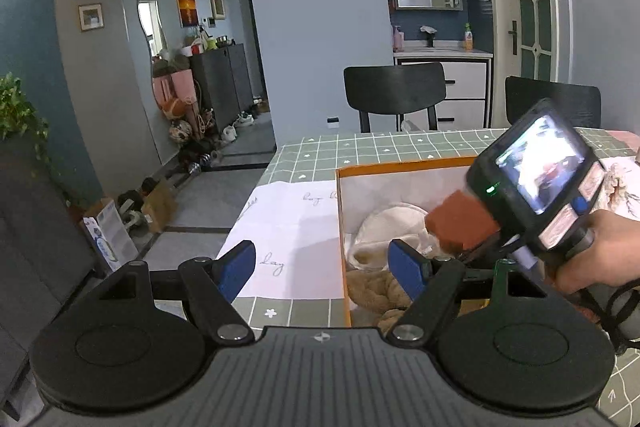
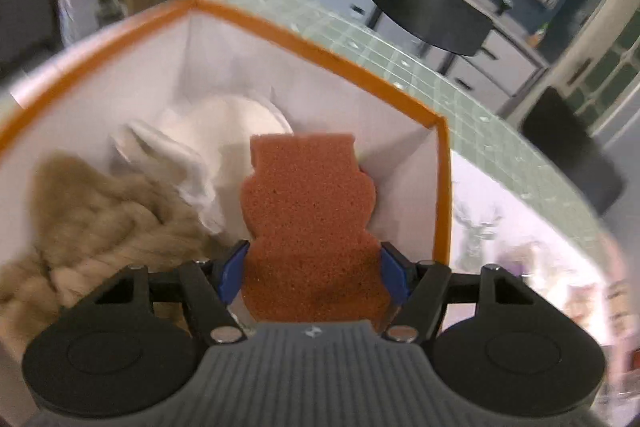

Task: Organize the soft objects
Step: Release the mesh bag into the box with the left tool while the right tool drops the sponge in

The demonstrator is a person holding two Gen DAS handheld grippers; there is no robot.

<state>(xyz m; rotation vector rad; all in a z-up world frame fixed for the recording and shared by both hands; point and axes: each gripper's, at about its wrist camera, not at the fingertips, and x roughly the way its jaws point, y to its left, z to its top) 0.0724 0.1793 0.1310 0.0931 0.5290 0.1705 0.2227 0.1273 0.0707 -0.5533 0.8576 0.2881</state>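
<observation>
My right gripper (image 2: 314, 271) is shut on a reddish-brown sponge (image 2: 308, 211) with a wavy outline, its blue pads pressing both sides. It hangs over the orange-rimmed white box (image 2: 320, 57), tilted down into it. Inside lie a white cloth (image 2: 208, 139) and a tan fluffy cloth (image 2: 92, 215). In the left wrist view the same box (image 1: 404, 165) sits on the table, with the sponge (image 1: 460, 223) held above the white cloth (image 1: 384, 231) and the tan cloth (image 1: 376, 291). My left gripper (image 1: 322, 265) stands open and empty at the box's near left wall.
A green checked tablecloth (image 1: 360, 147) covers the table, with a white printed sheet (image 1: 288, 227) left of the box. Two black chairs (image 1: 394, 93) stand at the far edge. Another pale soft item (image 1: 618, 187) lies right of the box. A person's hand (image 1: 600, 251) grips the right tool.
</observation>
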